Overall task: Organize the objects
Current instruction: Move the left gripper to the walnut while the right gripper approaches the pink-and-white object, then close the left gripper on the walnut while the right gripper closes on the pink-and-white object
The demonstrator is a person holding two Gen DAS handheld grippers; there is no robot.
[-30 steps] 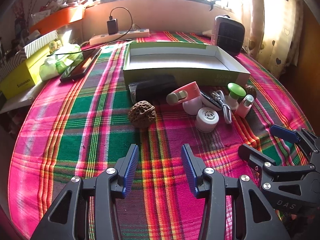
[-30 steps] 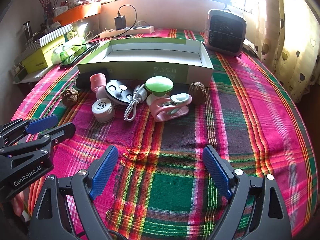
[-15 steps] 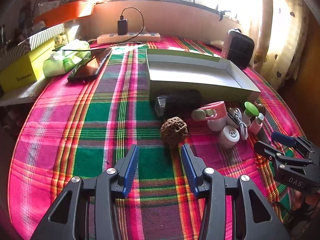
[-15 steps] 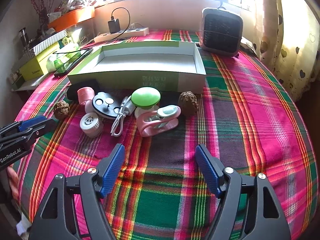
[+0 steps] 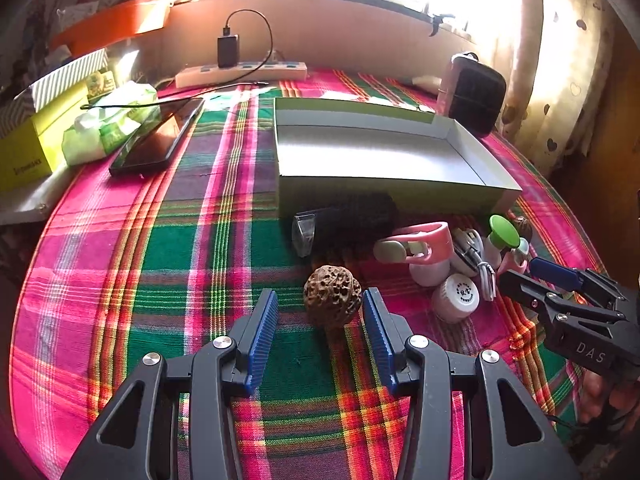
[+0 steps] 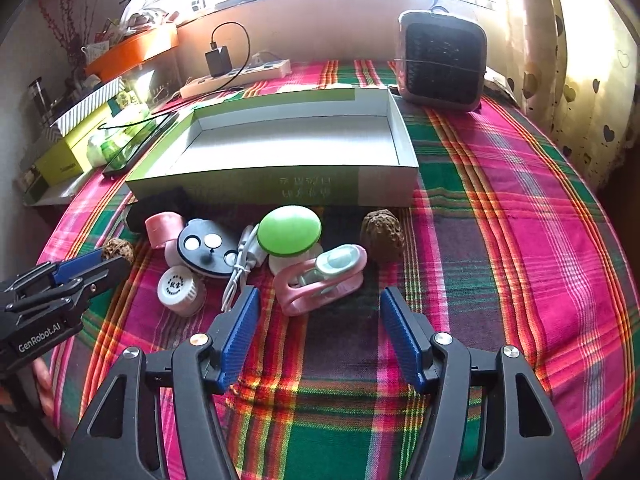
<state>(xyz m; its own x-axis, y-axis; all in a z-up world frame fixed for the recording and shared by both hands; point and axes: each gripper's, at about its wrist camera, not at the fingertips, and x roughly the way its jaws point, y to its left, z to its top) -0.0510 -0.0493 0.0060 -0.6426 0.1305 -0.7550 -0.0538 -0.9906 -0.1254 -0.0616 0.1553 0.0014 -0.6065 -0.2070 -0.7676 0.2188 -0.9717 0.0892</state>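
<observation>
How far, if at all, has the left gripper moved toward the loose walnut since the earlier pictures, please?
Yes. The left gripper has come forward to the walnut, which now sits between its open fingers, and nearer the green box.

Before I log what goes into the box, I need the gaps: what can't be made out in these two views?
- Black object by the green box: too dark to identify, half hidden in the right wrist view.
- Left walnut: partly behind the left tongs there.
- White cap print: too small.
- Right walnut: mostly behind the green knob, left wrist view.
</observation>
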